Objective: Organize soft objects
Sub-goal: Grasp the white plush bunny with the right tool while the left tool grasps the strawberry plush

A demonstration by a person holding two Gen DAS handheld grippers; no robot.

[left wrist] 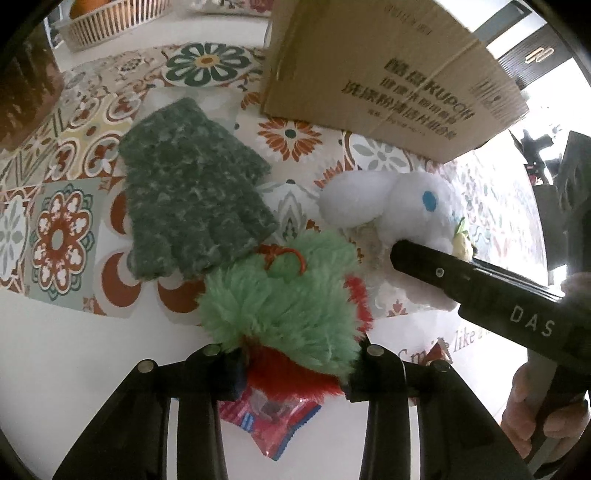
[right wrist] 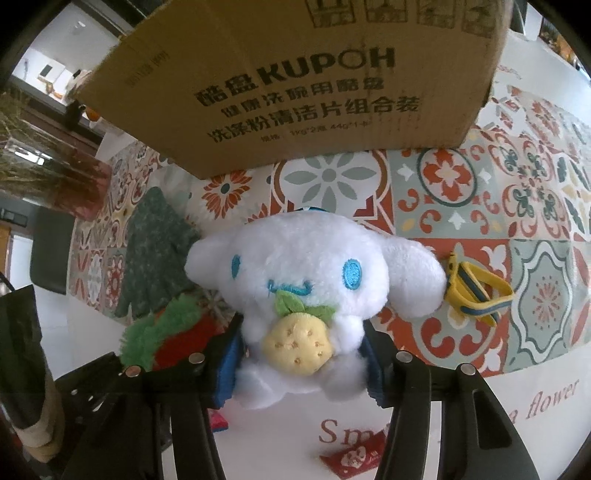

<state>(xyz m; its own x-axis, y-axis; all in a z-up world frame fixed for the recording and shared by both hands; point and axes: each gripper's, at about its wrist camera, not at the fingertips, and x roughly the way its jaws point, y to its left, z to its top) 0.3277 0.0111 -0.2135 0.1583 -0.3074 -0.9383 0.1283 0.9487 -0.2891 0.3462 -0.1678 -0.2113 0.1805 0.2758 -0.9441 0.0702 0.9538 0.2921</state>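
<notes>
Soft objects, left wrist view: lying close together on the patterned tablecloth (left wrist: 74, 155), in front of the cardboard box (left wrist: 388, 74).
Green and red fluffy toy (left wrist: 284, 306): sitting between the left gripper (left wrist: 291, 373) fingers, both pads pressing into its fur; jaws narrowed onto it.
Dark green knitted glove (left wrist: 192, 192): lying flat just beyond the fluffy toy, its finger end touching the fur.
White plush (left wrist: 399, 210): resting to the right of the fluffy toy, close under the box edge.
Right gripper (left wrist: 424, 258): reaching in from the right, its dark finger lying against the plush; a hand (left wrist: 532, 402) holding its handle at the frame edge.
Red foil packet (left wrist: 269, 417): showing beneath the fluffy toy, between the left fingers.
Slatted basket (left wrist: 110, 22): standing at the far top left.

Soft objects, right wrist view: white plush (right wrist: 306, 280) filling the centre, facing the camera, a yellow strawberry (right wrist: 295, 343) on its front.
Right gripper (right wrist: 303, 358): blue pads squeezing the plush's lower body from both sides, jaws part-way closed on it.
Fluffy toy (right wrist: 162, 328): lying to the left, touching the plush.
Glove (right wrist: 155, 251): lying behind that.
Yellow and blue strap (right wrist: 476, 295): lying just beside the plush's right ear.
Box (right wrist: 295, 81): standing just beyond.
Tablecloth (right wrist: 480, 192): covering the table.
</notes>
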